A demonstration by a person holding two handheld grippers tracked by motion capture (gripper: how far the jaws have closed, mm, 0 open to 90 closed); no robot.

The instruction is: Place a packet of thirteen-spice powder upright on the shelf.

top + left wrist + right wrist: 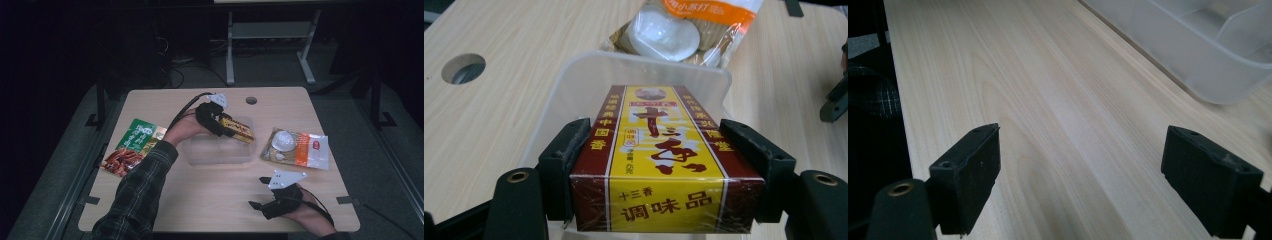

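Seasoning box (pixel 659 165) base behind tool pads

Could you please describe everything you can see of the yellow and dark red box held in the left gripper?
The seasoning box is a long rectangular carton, glossy as if film-wrapped, with a yellow top face, dark red side bands and Chinese characters. The left gripper clamps it by its two long sides, roughly level, over the clear plastic container, pointing toward the white and orange packet.
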